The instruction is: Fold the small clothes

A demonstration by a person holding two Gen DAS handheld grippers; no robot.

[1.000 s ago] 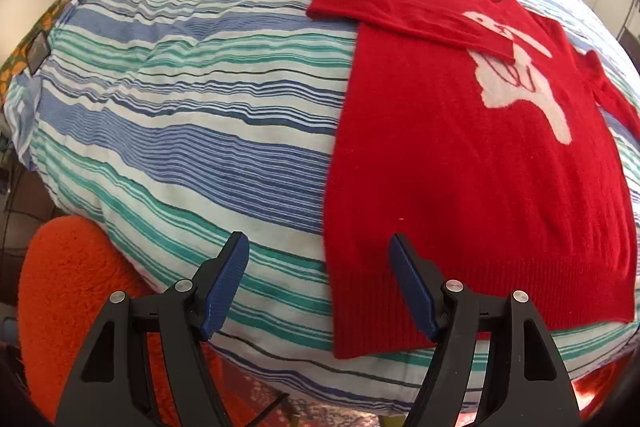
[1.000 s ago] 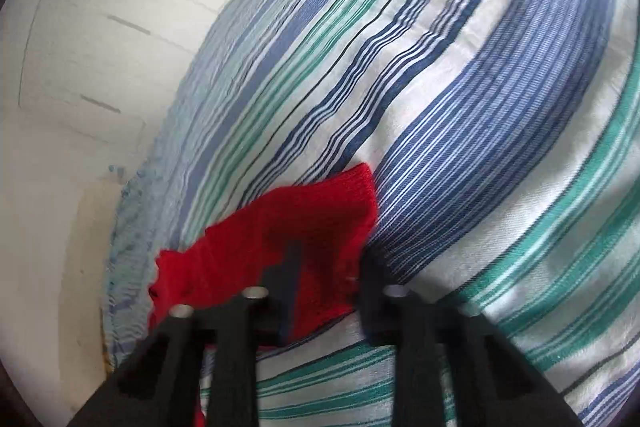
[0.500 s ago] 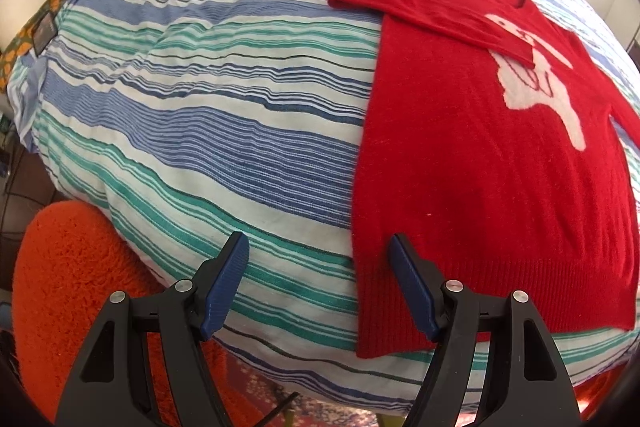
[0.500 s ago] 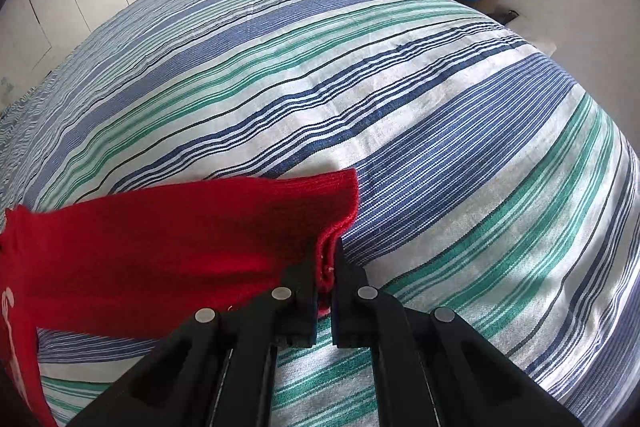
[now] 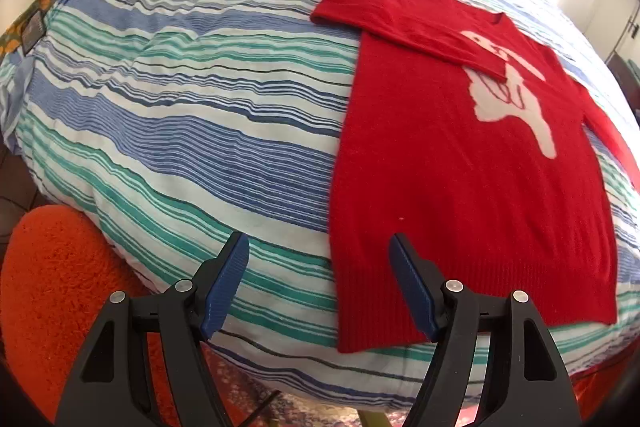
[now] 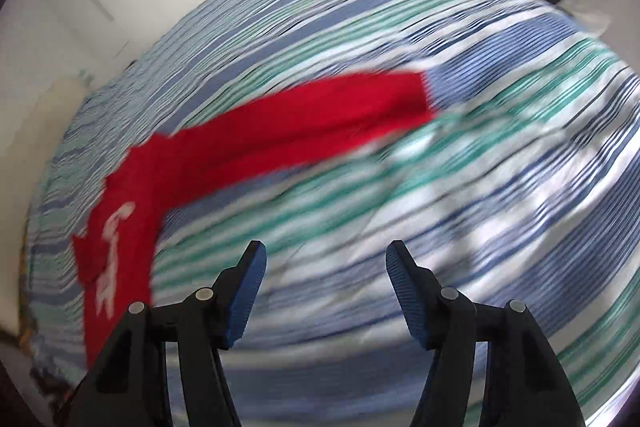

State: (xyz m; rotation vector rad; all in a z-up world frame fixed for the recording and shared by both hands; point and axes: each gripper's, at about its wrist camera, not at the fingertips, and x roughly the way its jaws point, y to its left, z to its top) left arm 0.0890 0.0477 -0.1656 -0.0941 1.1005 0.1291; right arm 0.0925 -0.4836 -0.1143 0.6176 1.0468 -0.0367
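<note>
In the left wrist view, the left gripper (image 5: 318, 283) hangs with jaws spread and empty over the near edge of the striped bedcover (image 5: 192, 131); the red sweater (image 5: 460, 187) lies flat to the right, its hem just beside the right finger, one sleeve folded across the chest. In the blurred right wrist view, the right gripper (image 6: 322, 291) has just been opening, nothing between its jaws; the sweater's other sleeve (image 6: 304, 131) lies stretched out beyond them, apart.

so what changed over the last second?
The right tongs have just been opening: they let go of the sleeve cuff and backed away, nothing between them. That sleeve lies stretched out on the striped bedcover. The left tongs stay open by the sweater hem.
</note>
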